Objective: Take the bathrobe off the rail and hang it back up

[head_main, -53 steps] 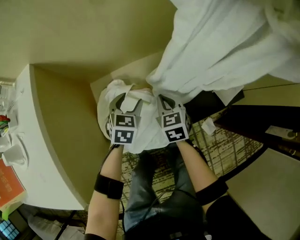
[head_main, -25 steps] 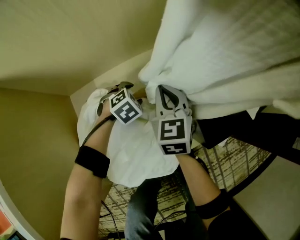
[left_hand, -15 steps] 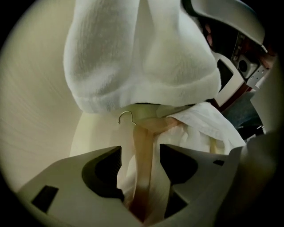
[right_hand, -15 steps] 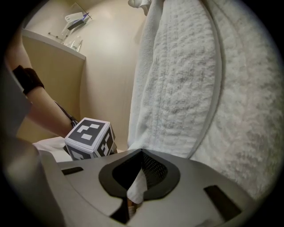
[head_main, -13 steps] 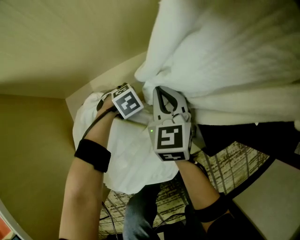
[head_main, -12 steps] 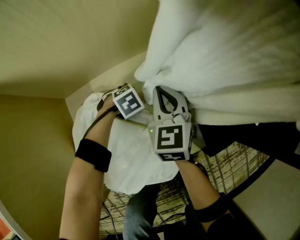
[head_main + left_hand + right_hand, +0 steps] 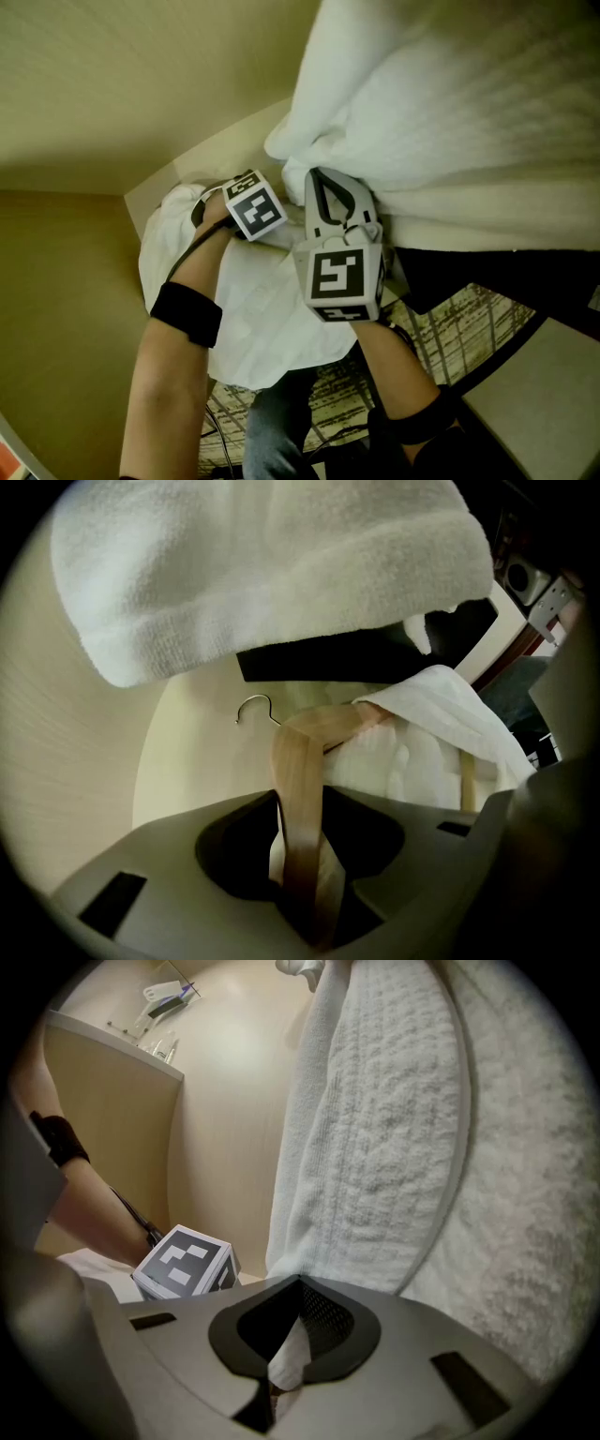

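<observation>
The thick white bathrobe point(image 7: 450, 103) fills the upper right of the head view and hangs over both grippers. My right gripper point(image 7: 286, 1363) is shut on a fold of its fabric, just under the robe's edge point(image 7: 394, 1119). My left gripper point(image 7: 305, 892) points steeply down; its marker cube point(image 7: 255, 204) sits left of the right gripper point(image 7: 323, 183). Its jaws have just been closing and now pinch one arm of a wooden hanger point(image 7: 298, 789), whose metal hook point(image 7: 253, 705) sticks up. White cloth point(image 7: 422, 733) lies draped over the hanger.
A beige wall is behind and to the left. Patterned carpet point(image 7: 450, 319) and a dark piece of furniture point(image 7: 487, 272) lie lower right. A shelf with glassware point(image 7: 141, 1049) is at the far left. The person's legs stand under the hanging white cloth point(image 7: 253, 319).
My left gripper has dropped a little onto the hanger since a second ago. The right gripper and its hold on the robe look unchanged.
</observation>
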Demonstrator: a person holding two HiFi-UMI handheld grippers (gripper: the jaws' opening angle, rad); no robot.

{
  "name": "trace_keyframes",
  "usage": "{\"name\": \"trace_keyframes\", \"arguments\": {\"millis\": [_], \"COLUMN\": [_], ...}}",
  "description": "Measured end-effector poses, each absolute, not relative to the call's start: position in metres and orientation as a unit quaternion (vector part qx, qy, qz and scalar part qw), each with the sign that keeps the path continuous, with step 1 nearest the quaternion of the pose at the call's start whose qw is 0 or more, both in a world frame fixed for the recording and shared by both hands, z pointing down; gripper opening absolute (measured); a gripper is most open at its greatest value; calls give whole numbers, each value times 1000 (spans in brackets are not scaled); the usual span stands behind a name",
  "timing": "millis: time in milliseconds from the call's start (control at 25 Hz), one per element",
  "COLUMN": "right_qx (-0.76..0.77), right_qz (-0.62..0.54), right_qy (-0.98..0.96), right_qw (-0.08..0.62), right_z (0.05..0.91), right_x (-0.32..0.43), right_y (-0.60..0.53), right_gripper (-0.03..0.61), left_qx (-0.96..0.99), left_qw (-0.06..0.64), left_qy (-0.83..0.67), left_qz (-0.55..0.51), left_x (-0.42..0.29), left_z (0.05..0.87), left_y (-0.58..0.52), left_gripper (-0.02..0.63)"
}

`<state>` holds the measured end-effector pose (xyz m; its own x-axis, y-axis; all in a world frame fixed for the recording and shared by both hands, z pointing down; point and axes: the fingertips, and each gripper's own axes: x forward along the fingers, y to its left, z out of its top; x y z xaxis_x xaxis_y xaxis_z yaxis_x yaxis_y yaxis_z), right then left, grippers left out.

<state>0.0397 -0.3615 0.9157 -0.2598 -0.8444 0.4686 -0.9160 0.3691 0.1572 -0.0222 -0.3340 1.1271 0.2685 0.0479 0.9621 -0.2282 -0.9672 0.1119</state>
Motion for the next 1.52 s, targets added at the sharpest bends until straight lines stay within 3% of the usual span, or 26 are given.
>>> {"name": "trace_keyframes", "arguments": {"millis": [600, 1080, 1520], "right_qx": [566, 530, 511], "right_qz": [120, 110, 74], "right_qy": [-764, -789, -817], "right_qw": [287, 290, 255], "right_z": [891, 795, 661], "right_x": [49, 12, -20], "right_y": [-346, -315, -292], "right_gripper": [23, 23, 23], "left_qx": [777, 755, 748], "left_qw": [2, -117, -135], "left_qy": [-256, -411, -512], "left_qz": [575, 498, 400], "left_x": [-68, -108, -131], "left_z": [1043, 872, 715], "left_y": [-335, -319, -289], "left_gripper": [140, 140, 141]}}
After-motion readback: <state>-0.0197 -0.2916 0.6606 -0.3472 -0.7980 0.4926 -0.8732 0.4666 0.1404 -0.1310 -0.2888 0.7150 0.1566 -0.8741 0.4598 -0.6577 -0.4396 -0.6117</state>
